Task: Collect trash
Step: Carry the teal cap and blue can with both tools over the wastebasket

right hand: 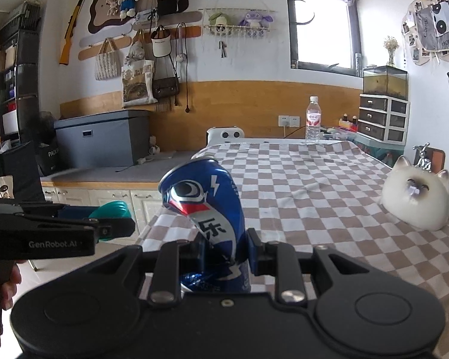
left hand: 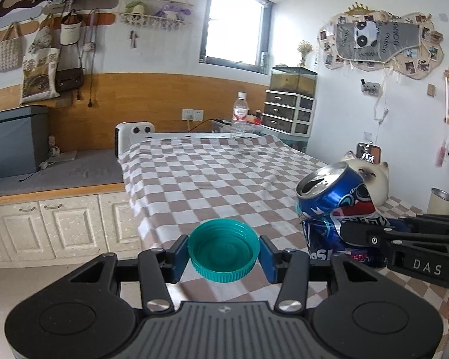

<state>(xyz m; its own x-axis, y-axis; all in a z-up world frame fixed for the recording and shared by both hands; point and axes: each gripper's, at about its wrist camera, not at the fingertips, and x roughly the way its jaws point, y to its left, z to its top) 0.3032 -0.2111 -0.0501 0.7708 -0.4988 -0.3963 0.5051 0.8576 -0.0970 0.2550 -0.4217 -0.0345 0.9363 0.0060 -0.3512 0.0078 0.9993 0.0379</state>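
Biggest risk I can see is the crushed blue aluminium soda can (right hand: 208, 218). It's clamped low on its crumpled waist by the right gripper (right hand: 224, 246), jaws squeezed in tight on it, and the top half leans off to the left above the pads. A dented can is slippery and top-heavy like that, so a quick swing could let it pivot or slide out, and if there's any drink left it could dribble onto the brown and white checkered tablecloth (right hand: 314, 185).

The other piece of trash is a round teal plastic screw lid (left hand: 224, 251), open side up, pinched by its ribbed rim between the blue pads of the left gripper (left hand: 224, 254). Only two thin spots of contact there, so a bump from the can, which sits just to its right in the left wrist view, could flick it loose.

Both are held up in the air off the near edge of the table. I can't see a bin in either view, so where they go is a guess.

Further out: a clear water bottle (left hand: 239, 115) stands at the far end of the table, and a white ceramic cat figure (right hand: 416, 197) sits on the right side.
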